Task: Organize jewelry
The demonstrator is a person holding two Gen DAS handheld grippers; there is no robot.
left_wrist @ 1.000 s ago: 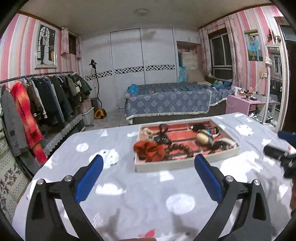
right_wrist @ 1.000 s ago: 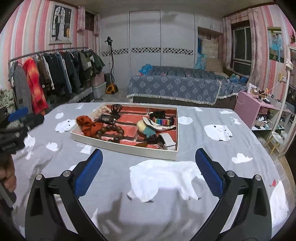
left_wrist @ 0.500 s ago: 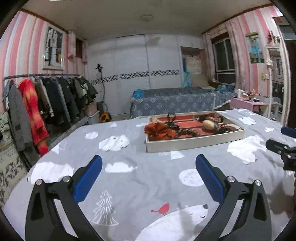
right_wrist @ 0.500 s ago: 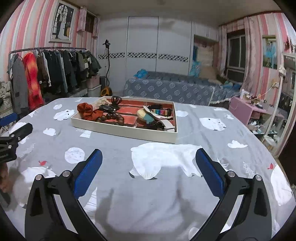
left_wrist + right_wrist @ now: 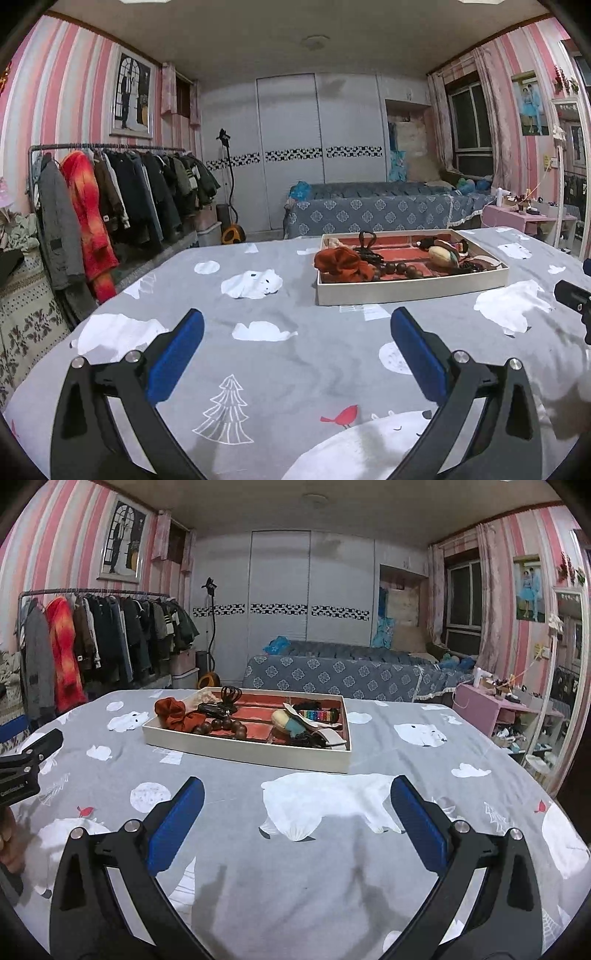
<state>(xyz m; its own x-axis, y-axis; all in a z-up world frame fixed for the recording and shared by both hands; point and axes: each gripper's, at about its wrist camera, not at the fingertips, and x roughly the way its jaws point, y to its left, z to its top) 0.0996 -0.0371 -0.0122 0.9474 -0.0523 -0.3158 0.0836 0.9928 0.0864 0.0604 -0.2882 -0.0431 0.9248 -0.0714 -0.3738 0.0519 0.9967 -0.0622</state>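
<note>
A white jewelry tray (image 5: 410, 288) (image 5: 258, 751) with red lining sits on the grey patterned tablecloth. It holds a rust-red scrunchie (image 5: 341, 264) (image 5: 173, 713), a dark wooden bead bracelet (image 5: 400, 269) (image 5: 223, 726), a black claw clip (image 5: 231, 695), a rainbow bracelet (image 5: 319, 714) and other pieces. My left gripper (image 5: 295, 345) is open and empty, low over the cloth, well short of the tray. My right gripper (image 5: 295, 823) is open and empty, also short of the tray.
The table's cloth (image 5: 332, 849) has white bear and tree prints. Beyond it stand a clothes rack (image 5: 110, 199), a bed with blue cover (image 5: 373, 214), a pink side table (image 5: 495, 705) and white wardrobe doors.
Both grippers have pulled back from the tray and dropped lower toward the tablecloth; the tray now looks farther away. Both stay open and empty.
</note>
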